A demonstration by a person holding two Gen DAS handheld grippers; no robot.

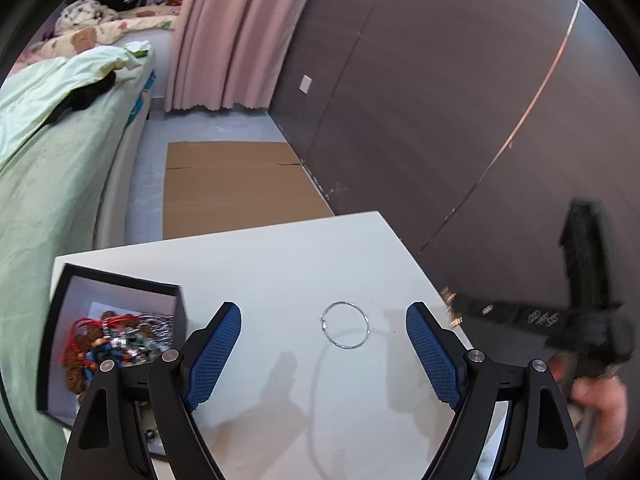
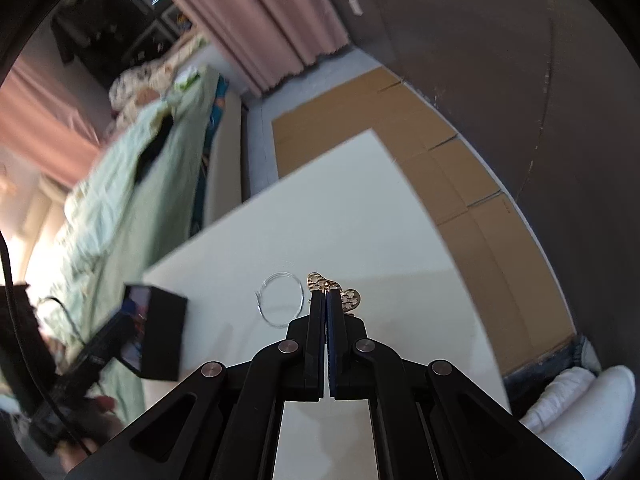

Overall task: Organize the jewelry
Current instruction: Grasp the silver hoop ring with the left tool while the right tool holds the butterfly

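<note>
The right gripper (image 2: pixel 326 294) has its jaws pressed together on a gold filigree earring (image 2: pixel 351 299), whose 2 perforated, heart-like lobes stick out past the fingertips above the white table (image 2: pixel 400 240). The left gripper (image 1: pixel 324 356) is spread wide, its blue textured pads (image 1: pixel 212 356) hovering over the table with nothing between them. A thin silver hoop (image 1: pixel 346 325) lies flat on the tabletop ahead of the left gripper's gap; in the right wrist view it sits just left of the pinched earring. At the table's left edge stands an open black jewelry box (image 1: pixel 120 280), holding a tangle of red cord, brown beads and silver pieces. Beyond the table lie flattened cardboard (image 1: pixel 232 184) on the floor, a bed with green bedding (image 1: pixel 44 160) and a pink curtain (image 1: pixel 240 32).
</note>
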